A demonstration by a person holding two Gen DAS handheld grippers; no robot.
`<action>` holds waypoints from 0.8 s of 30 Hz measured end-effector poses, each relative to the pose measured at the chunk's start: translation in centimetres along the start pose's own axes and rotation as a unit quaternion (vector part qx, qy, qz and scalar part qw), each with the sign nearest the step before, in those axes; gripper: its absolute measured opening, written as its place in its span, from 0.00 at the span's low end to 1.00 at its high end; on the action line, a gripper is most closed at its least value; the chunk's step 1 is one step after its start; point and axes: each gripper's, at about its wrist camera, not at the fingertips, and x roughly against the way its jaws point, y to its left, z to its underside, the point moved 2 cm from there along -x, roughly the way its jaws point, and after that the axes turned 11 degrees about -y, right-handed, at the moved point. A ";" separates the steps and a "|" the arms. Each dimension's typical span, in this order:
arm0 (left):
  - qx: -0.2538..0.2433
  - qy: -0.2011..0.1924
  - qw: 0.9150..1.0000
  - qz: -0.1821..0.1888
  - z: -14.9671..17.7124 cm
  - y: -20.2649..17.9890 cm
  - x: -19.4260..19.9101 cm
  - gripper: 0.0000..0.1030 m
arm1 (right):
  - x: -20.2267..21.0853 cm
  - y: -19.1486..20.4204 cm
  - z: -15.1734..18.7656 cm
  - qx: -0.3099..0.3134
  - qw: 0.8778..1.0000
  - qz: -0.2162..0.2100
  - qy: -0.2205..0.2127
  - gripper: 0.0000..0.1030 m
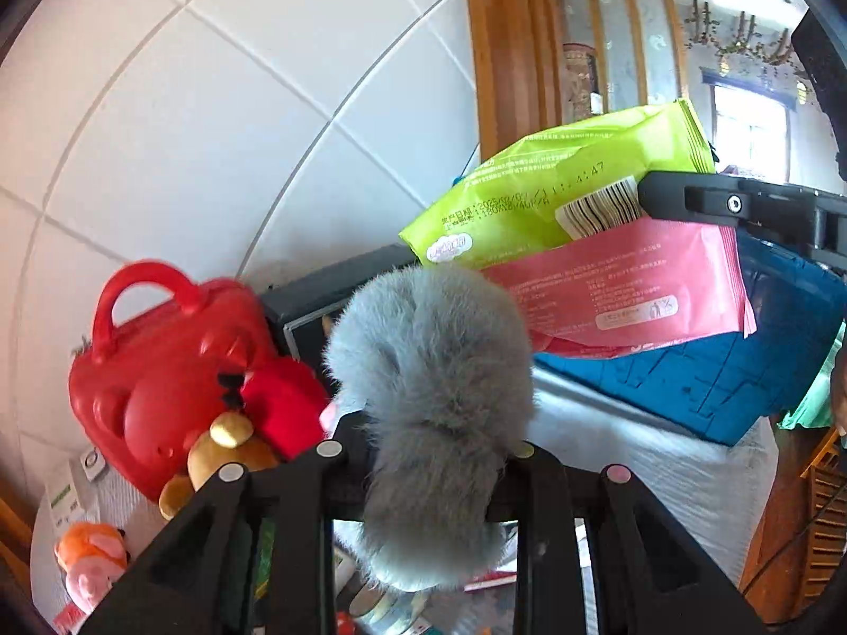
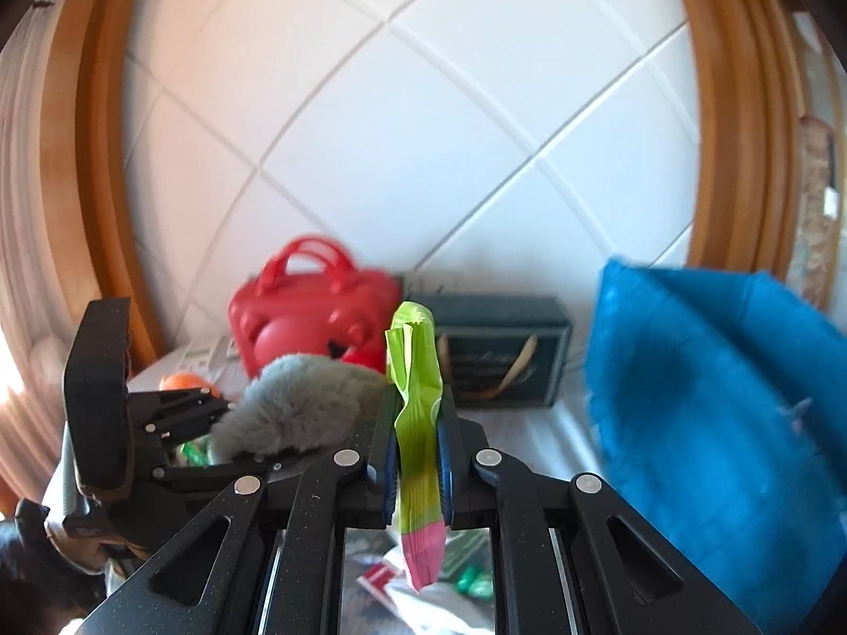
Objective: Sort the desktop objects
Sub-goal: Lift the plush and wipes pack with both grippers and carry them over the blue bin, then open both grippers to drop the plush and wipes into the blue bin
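Note:
My left gripper (image 1: 429,455) is shut on a grey fluffy plush (image 1: 434,402) and holds it above the table; it also shows in the right wrist view (image 2: 302,402). My right gripper (image 2: 415,439) is shut on a green and pink wipes packet (image 2: 415,423), held edge-on and upright. In the left wrist view that packet (image 1: 571,211) hangs at the right, with the right gripper (image 1: 741,211) clamped on its end. A blue fabric bin (image 2: 714,397) stands at the right, also in the left wrist view (image 1: 741,370).
A red plastic handbag (image 1: 159,365) stands by the tiled wall with a red plush (image 1: 286,402) and a brown bear (image 1: 222,455) in front. A dark box (image 2: 497,354) sits at the back. An orange and pink toy (image 1: 90,561) and small clutter lie below.

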 end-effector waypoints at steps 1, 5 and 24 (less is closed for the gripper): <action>-0.007 -0.010 1.000 0.006 -1.3 -1.2 0.2 0.24 | 1.5 -1.1 -1.0 -0.001 1.000 0.010 -0.018 0.11; -0.029 -0.059 0.997 0.029 -6.9 -6.7 0.3 0.24 | 7.8 -5.9 -4.6 -0.005 0.996 0.052 -0.074 0.11; -0.044 -0.080 0.996 0.023 -20.8 -32.7 -10.4 0.59 | 21.3 -32.6 -6.2 -0.058 0.969 0.217 -0.105 0.42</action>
